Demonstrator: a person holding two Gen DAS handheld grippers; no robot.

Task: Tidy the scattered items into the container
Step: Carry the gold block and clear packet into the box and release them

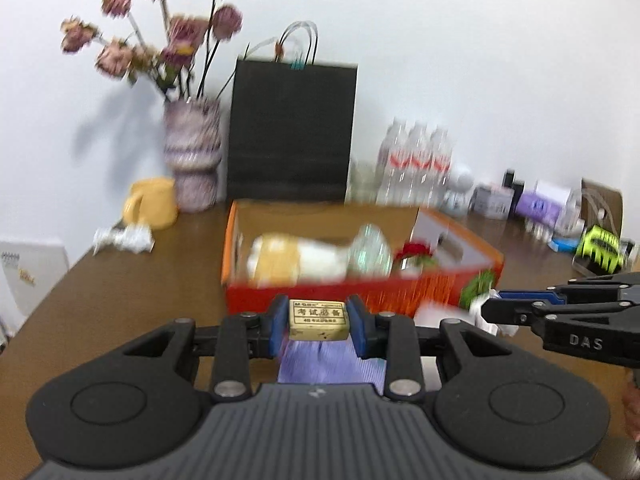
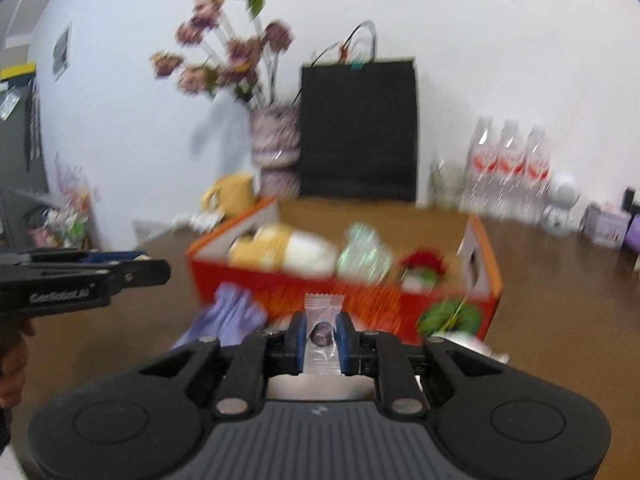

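My left gripper [image 1: 318, 320] is shut on a small yellow eraser [image 1: 318, 319] with printed characters, held just in front of the orange cardboard box [image 1: 340, 292]. My right gripper [image 2: 322, 334] is shut on a clear-wrapped dark candy [image 2: 322, 332], also in front of the box [image 2: 486, 252]. The box holds a yellow-and-white bottle [image 1: 296, 260], a shiny wrapped item [image 1: 370, 250] and a red flower [image 1: 416, 252]. A purple cloth [image 1: 332, 364] lies on the table under the left gripper; it also shows in the right wrist view [image 2: 228, 316]. The right gripper shows at the right of the left wrist view [image 1: 492, 304].
A black paper bag [image 1: 292, 132], a vase of dried flowers [image 1: 194, 156] and a yellow mug [image 1: 154, 202] stand behind the box. Water bottles [image 1: 416, 160] and small boxes [image 1: 536, 204] line the back right. Crumpled white paper [image 1: 128, 238] lies on the left of the table.
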